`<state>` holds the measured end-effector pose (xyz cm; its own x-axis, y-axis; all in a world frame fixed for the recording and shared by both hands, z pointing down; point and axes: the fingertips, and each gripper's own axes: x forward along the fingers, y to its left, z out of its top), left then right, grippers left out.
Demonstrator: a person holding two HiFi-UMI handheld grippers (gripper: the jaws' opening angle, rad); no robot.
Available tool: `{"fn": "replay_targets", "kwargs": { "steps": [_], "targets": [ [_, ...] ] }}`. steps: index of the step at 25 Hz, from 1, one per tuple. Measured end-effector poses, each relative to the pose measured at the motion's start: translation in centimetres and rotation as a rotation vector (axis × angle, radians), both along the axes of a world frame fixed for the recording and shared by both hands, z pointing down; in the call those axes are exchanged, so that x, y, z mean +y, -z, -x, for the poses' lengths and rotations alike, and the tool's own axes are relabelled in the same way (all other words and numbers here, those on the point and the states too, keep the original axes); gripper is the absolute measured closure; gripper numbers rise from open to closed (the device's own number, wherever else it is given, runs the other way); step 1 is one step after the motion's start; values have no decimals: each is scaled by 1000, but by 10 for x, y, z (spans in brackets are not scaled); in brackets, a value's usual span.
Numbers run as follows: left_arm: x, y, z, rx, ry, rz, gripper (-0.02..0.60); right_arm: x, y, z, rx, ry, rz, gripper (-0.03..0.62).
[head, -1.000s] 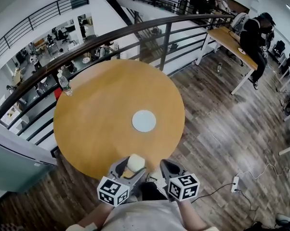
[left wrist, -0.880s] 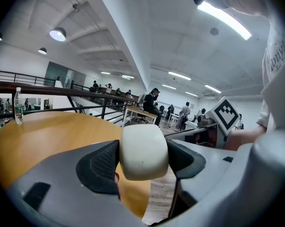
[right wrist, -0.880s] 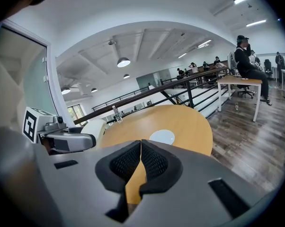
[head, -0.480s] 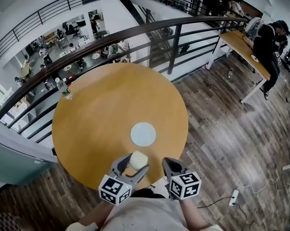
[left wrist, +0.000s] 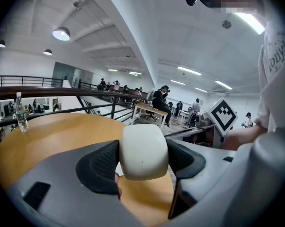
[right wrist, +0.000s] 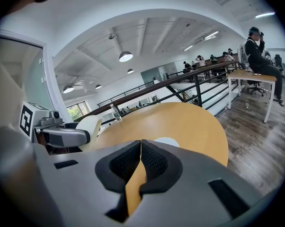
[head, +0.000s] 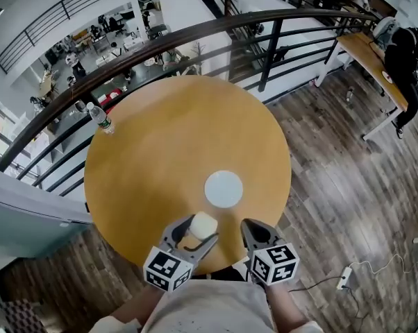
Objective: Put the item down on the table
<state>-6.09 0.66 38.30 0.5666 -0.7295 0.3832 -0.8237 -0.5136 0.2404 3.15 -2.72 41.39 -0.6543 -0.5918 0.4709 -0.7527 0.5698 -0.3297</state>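
Note:
A cream rounded block (left wrist: 143,151) sits squeezed between the black pads of my left gripper (left wrist: 142,157), which is shut on it. In the head view the block (head: 203,225) hangs over the near edge of the round wooden table (head: 167,144), held by the left gripper (head: 195,233). My right gripper (head: 254,231) is just to its right at the table's near rim. Its jaws meet with nothing between them in the right gripper view (right wrist: 141,161), where the block (right wrist: 88,127) shows at the left.
A white round disc (head: 223,189) lies on the table just beyond the grippers. A water bottle (head: 99,118) stands at the table's far left edge by the dark railing (head: 216,30). A person (head: 407,61) stands at a desk at the far right.
The head view has shifted, so the table sits more to the right and closer. The left gripper still holds the block at the near edge; both grippers moved slightly forward.

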Motion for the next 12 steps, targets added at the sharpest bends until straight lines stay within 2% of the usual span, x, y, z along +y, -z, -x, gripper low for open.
{"fn": "replay_targets", "kwargs": {
  "steps": [12],
  "targets": [
    [-45,-37,-3,-33,-83,56,264,-30,-29,-2,53,-32,26,568]
  ]
}}
